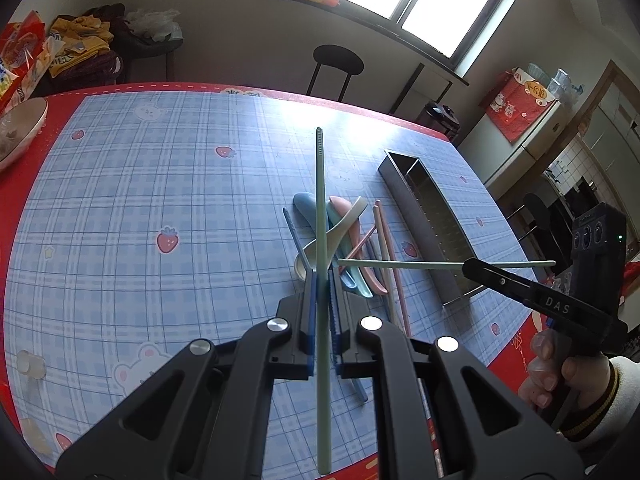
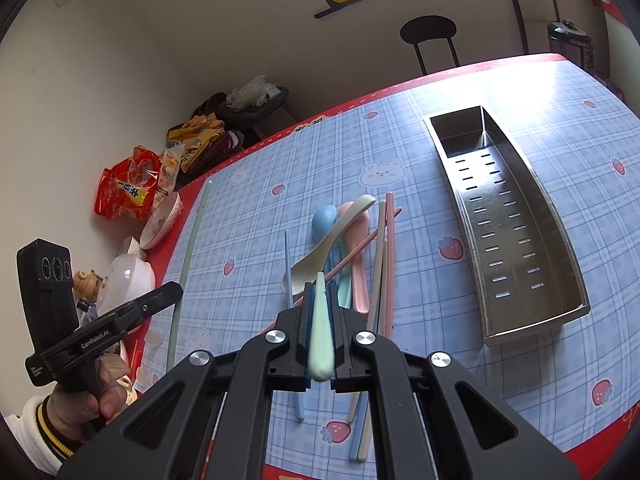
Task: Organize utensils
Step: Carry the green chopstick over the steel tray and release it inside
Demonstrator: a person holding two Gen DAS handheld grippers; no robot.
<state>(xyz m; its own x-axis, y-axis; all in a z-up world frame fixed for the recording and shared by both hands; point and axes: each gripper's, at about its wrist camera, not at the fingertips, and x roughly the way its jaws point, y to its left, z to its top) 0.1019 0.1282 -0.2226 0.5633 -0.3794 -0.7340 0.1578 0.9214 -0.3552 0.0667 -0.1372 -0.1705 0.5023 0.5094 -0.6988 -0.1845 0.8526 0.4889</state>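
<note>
Holding one pale green chopstick in each gripper, the person has both sticks lifted clear of the table [image 1: 120, 208], so the step in hand reads as carrying a matched pair toward the steel tray [image 2: 560, 248]

Left gripper [image 1: 320, 280]: jaws together, clamped on the left green chopstick [image 1: 320, 200], which runs along the fingers and sticks out well past the tips, ridged end forward

Right gripper [image 2: 320, 292]: jaws together, clamped on the right green chopstick [image 2: 320, 320]. From the left wrist view this stick lies crosswise above the pile, gripped nearer one end

Tray: slotted base, no utensils visible in it, lying beside the pile [image 2: 352, 248] on the checked cloth. All other utensils lie in that pile, between the two grippers

Next move, as a judgement: each stick has to be turned parallel to the tray's long side and lowered inside its walls before the jaws part. The crosswise stick needs the larger turn, and its long free end could catch the tray rim

Count, as far as overlap allows:
- green chopsticks: 2, both held
- spoons: at least 4 (blue, pink, cream, teal), stacked across each other
- chopsticks on the table: pink, cream and blue ones, roughly 6. Exact number unclear where they cross
- trays: 1
- bowls at the table edge: 2 [image 2: 160, 216]
</note>
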